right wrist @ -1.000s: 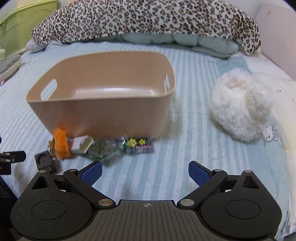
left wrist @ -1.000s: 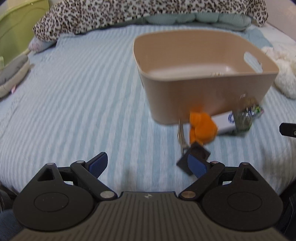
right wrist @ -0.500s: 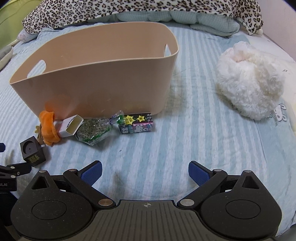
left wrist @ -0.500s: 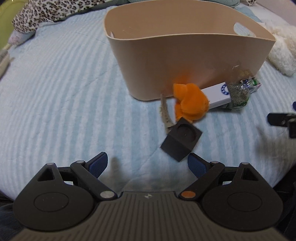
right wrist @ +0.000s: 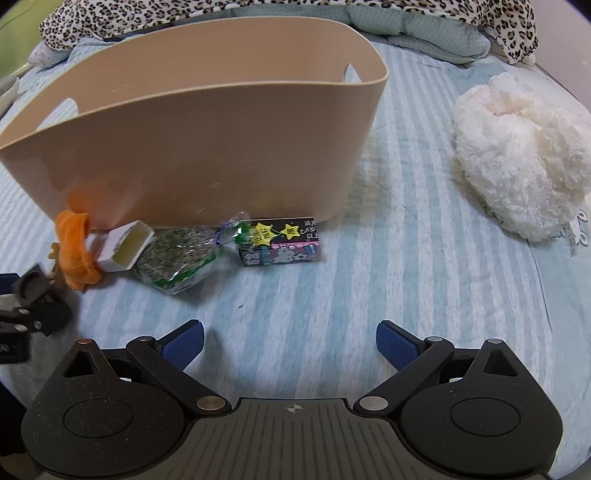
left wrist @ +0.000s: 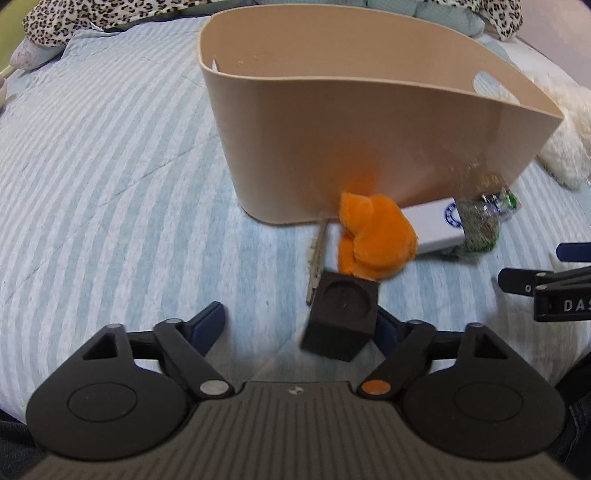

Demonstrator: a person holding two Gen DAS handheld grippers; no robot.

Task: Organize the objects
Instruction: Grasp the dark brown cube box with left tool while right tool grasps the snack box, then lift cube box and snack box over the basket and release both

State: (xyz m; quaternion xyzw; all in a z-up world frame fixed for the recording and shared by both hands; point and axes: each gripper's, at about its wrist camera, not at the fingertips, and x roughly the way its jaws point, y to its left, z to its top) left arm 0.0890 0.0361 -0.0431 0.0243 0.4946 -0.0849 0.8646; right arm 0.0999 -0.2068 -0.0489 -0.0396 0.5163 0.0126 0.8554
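Observation:
A beige plastic bin (left wrist: 369, 122) stands on the striped bed, also in the right wrist view (right wrist: 207, 147). In front of it lie a black cube (left wrist: 341, 319), an orange plush toy (left wrist: 375, 236), a metal clip (left wrist: 317, 258), a white box (left wrist: 436, 225), a clear bag of green bits (right wrist: 177, 258) and a dark cartoon carton (right wrist: 282, 245). My left gripper (left wrist: 299, 325) is open, with the cube against its right finger. My right gripper (right wrist: 290, 343) is open and empty, short of the carton.
A white fluffy plush (right wrist: 517, 162) lies to the right of the bin. A leopard-print blanket (right wrist: 258, 11) and pale pillows run along the back of the bed. The right gripper shows at the right edge of the left wrist view (left wrist: 550, 291).
Both grippers have moved forward and lower toward the objects. The black cube now sits between my left gripper's fingers. Both stay open.

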